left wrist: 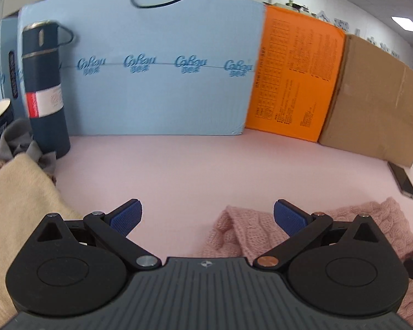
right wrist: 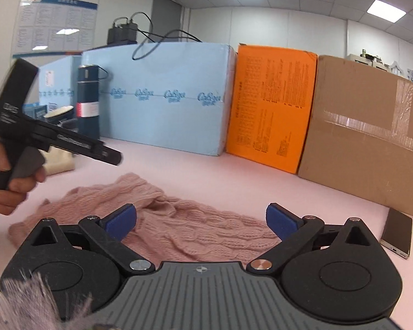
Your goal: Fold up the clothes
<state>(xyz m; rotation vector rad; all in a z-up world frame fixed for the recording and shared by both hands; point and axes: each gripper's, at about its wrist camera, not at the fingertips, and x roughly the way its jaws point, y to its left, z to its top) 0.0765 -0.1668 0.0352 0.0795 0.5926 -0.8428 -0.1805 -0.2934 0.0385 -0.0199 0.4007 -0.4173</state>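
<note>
Folding had barely begun, by the look of it. Through your left wrist camera, your left tongs point(left wrist: 208, 218) stood spread and empty above the pale pink worktop point(left wrist: 206, 162), the rumpled pink cable-knit sweater point(left wrist: 250, 233) just beneath their right finger and a beige knitted garment point(left wrist: 16, 206) heaped at the left. Through your right wrist camera, your right tongs point(right wrist: 201, 224) were likewise spread, hovering over that sweater point(right wrist: 179, 225), which lay bunched and unfolded; every fold was probably left to do.

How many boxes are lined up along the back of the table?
4: small blue box far left, big blue box, orange box, brown cardboard box rightmost. Others may be hidden.
</note>
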